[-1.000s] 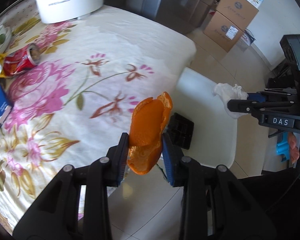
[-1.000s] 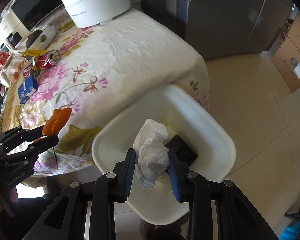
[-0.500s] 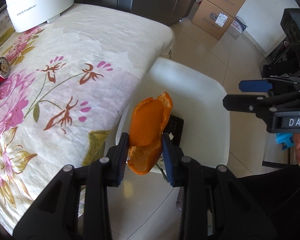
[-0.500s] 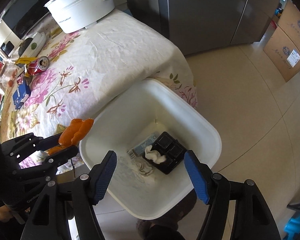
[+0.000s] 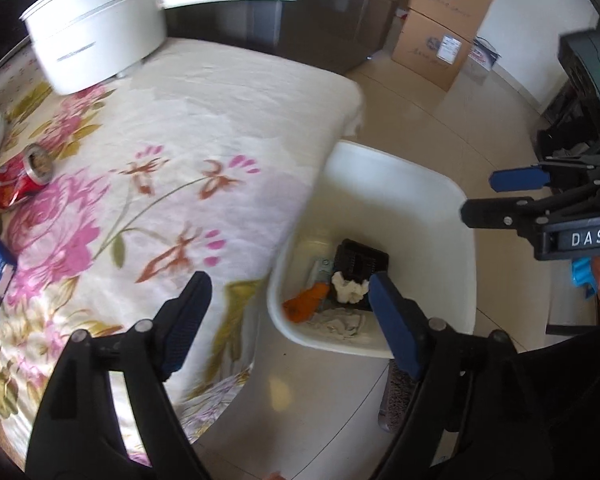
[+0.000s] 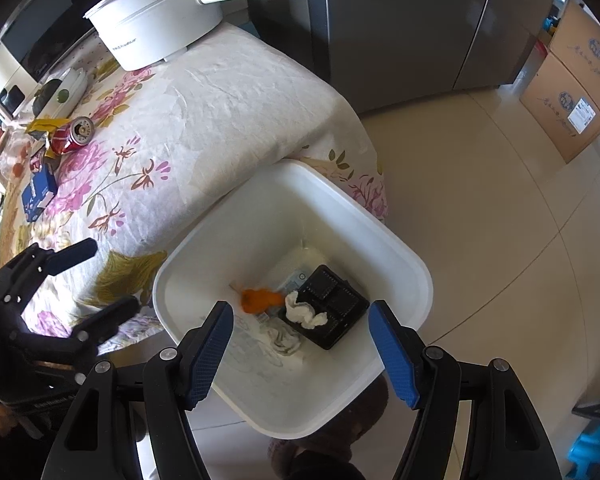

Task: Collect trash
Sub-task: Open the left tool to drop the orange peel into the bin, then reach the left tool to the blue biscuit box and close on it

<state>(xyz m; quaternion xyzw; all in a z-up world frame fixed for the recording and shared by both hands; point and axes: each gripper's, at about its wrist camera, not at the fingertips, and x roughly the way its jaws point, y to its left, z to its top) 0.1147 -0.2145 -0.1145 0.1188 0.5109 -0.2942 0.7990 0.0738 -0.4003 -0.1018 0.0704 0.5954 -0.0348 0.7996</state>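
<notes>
**Peel and tissue in the bin; the can waits across the table**

The orange peel lies at the bottom of the white bin, touching a crumpled tissue that rests against a black tray. We hold both tongs above it, tilted steeply down. Our left gripper has just been opening and now stands wide with nothing between its pads; our right gripper is likewise spread wide and empty, directly over the bin's mouth. The bin stands on the floor against the corner of the flowered tablecloth. What we judge to be the next piece, a crushed red can, lies on its side at the far left of the table, beside a yellow wrapper, well apart from both tongs. Our left gripper is the nearer, so we expect it to make that reach.
</notes>
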